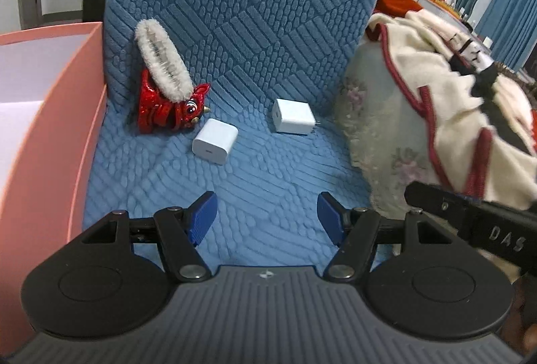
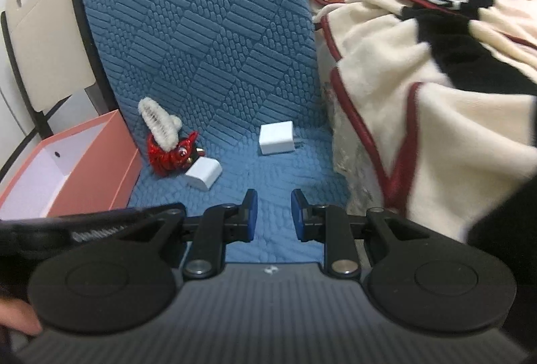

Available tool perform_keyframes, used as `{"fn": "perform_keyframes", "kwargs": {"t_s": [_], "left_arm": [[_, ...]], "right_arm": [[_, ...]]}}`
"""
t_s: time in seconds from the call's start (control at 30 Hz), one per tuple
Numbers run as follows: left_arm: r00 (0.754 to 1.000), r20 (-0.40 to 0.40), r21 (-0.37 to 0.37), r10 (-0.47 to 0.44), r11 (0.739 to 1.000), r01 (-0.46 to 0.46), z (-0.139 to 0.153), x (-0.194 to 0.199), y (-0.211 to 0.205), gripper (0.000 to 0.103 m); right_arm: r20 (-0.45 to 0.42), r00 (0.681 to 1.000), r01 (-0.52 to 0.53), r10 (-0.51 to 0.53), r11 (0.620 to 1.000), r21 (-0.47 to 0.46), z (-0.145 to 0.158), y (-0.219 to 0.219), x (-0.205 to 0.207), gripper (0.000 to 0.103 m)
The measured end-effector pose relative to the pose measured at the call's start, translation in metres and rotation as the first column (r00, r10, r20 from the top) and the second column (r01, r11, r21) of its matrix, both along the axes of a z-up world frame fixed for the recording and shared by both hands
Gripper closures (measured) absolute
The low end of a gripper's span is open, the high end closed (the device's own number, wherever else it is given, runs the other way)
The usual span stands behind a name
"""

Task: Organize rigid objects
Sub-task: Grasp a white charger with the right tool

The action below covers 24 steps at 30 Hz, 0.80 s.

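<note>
1. Left gripper (image 1: 266, 216): black linkage arms, silver pivot screws, ribbed blue pads (image 1: 203, 217), grey ribbed body with two round black discs.
2. Right gripper (image 2: 274, 214): same build, blue pads (image 2: 252, 209); skin at lower left.

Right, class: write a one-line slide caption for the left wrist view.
Open left gripper hovers over blue quilted cushion before two white chargers, red toy, pink box.

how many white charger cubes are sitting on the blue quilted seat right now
2. One white plastic charger cube lies beside the red toy with white fur trim; the other sits farther right, near the floral cushion. The pink box's inside is partly hidden.
</note>
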<state>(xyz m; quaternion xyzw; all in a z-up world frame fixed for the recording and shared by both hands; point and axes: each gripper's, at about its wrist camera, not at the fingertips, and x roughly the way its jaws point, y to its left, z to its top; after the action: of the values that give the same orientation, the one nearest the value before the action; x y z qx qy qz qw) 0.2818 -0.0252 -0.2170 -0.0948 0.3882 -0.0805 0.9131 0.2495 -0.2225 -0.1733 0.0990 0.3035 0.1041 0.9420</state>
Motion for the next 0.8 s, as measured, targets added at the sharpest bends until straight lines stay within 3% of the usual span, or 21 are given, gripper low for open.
{"fn": "perform_keyframes", "kwargs": {"t_s": [0.5,0.63,0.8], "left_arm": [[1.000,0.010,0.048,0.025,0.999,-0.026,-0.048,0.084,0.016,0.032],[0.999,0.004,0.057,0.040,0.998,-0.040,-0.053,0.098,0.021,0.032],[0.999,-0.005,0.055,0.050,0.997,-0.050,-0.060,0.111,0.023,0.032]], "right_arm": [[-0.045,0.999,-0.004,0.004,1.000,0.003,-0.038,0.015,0.103,0.075],[-0.057,0.998,-0.008,0.008,1.000,0.002,-0.045,0.024,0.131,0.060],[-0.066,0.998,-0.006,0.005,1.000,-0.009,-0.054,0.033,0.167,0.052]]}}
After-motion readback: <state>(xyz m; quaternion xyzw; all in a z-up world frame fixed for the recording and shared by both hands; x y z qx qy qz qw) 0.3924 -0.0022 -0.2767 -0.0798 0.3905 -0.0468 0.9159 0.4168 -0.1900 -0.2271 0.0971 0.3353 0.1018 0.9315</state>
